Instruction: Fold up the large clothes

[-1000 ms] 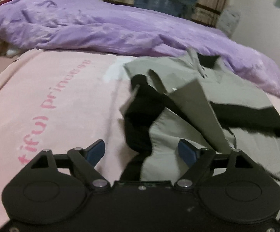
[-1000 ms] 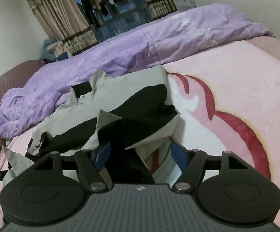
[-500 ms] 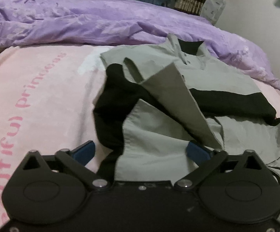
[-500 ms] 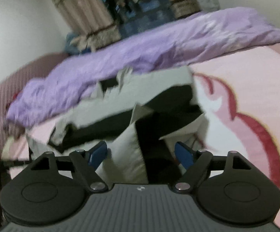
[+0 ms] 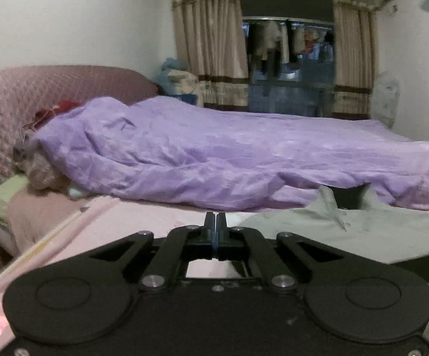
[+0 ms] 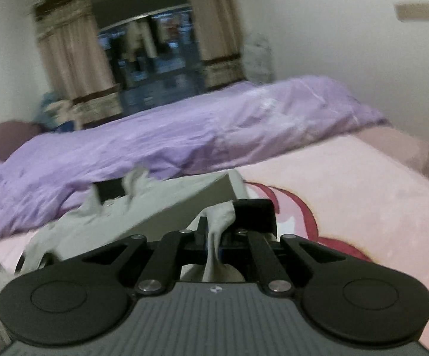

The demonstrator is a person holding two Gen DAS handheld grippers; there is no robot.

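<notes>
Left gripper (image 5: 215,222): jaws just closed fully, pads meeting, no cloth visible between them. Right gripper (image 6: 214,234): jaws just closed, pinching grey fold of shirt (image 6: 167,207). Grey-and-black shirt lies on pink blanket (image 6: 347,190), collar toward purple duvet (image 5: 214,154), right edge raised at right gripper.

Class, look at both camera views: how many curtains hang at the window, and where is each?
2. One curtain hangs left of the window, the other curtain right of it. More cloth may be hidden beyond the frame.
</notes>
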